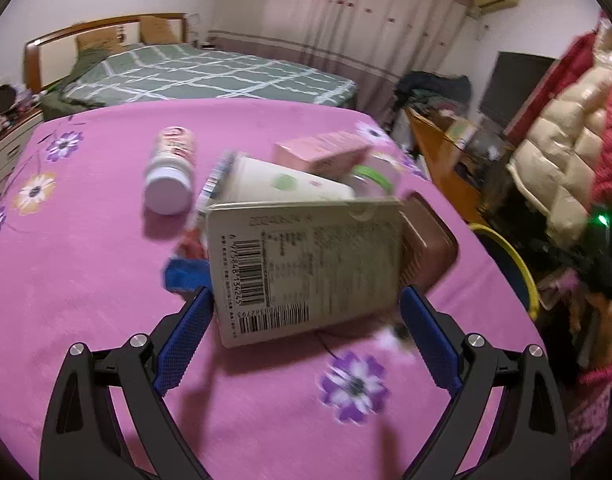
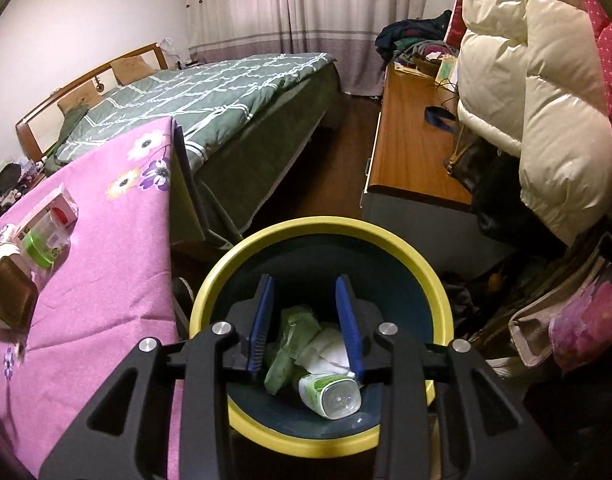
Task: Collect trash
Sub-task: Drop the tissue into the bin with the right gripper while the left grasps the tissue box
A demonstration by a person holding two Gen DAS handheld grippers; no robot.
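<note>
Left gripper (image 1: 306, 312): held wide apart above the pink flowered cloth (image 1: 86, 300); nothing is clamped. A barcoded carton (image 1: 306, 264) is seen between the blue pads, contact not discernible.
Right gripper (image 2: 308, 320): held over the yellow-rimmed bin (image 2: 426, 264); the jaws are parted and nothing is gripped.
Bin contents: a green-labelled plastic bottle (image 2: 332, 394), a green wrapper (image 2: 290, 344) and white tissue (image 2: 326, 350) are seen inside.
Remaining trash: a white-capped bottle (image 1: 170, 172), a paper cup (image 1: 282, 184), a pink box (image 1: 322, 152) and a brown tray (image 1: 426, 248) are left on the cloth-covered bench.
Bin location: placed on the floor beside the bench edge.
</note>
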